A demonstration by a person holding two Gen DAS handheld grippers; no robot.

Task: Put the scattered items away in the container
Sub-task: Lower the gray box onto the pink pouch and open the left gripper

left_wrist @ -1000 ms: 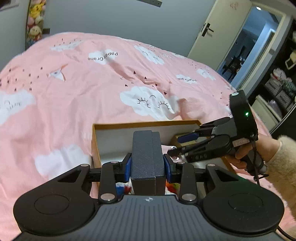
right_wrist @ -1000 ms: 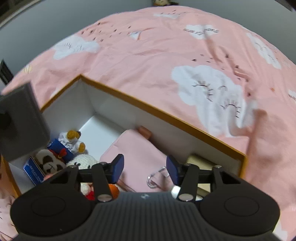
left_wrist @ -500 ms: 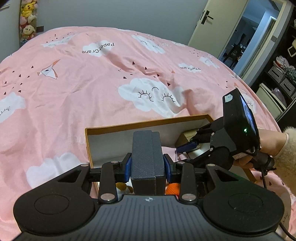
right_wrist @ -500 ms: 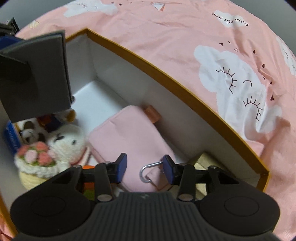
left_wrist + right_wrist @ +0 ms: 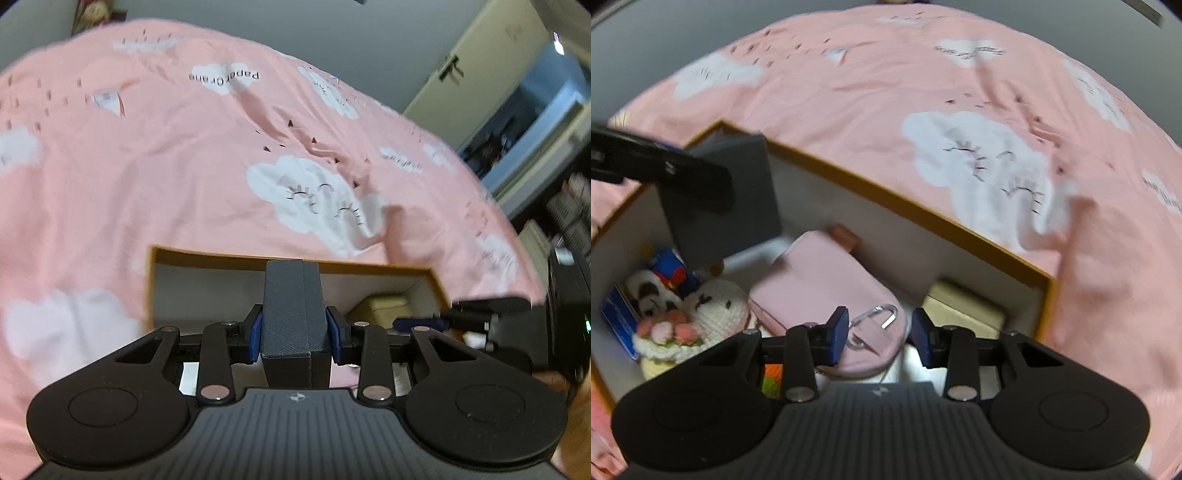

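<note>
Over the bed: I hold a gripper in each hand above a box that sits on the pink bedspread.
Left gripper: my blue pads are clamped on a grey case, one on each side, and it stands upright between them.
Grey case, place: it hangs over the 12 o'clock wall of the box in the left view; in the right view it is at 10 o'clock, above the inside of the box, with my left gripper across it.
Right gripper: my jaws are closing, but the pads touch nothing; between them, lower down, I see a silver clip on a pink pouch.
Right gripper, place: in the left view it comes in from 3 o'clock, over the right end of the box.
Box: orange rim, white walls inside.
Inside, 9 o'clock of the right view: a panda toy, a white knitted bunny with pink flowers, and a blue carton.
Inside, middle: the pink pouch lies flat, with a small brown thing at its far end against the wall.
Inside, 3 o'clock: a beige block lies near the corner.
Blur: both views are a bit smeared, so small details I cannot tell.
</note>
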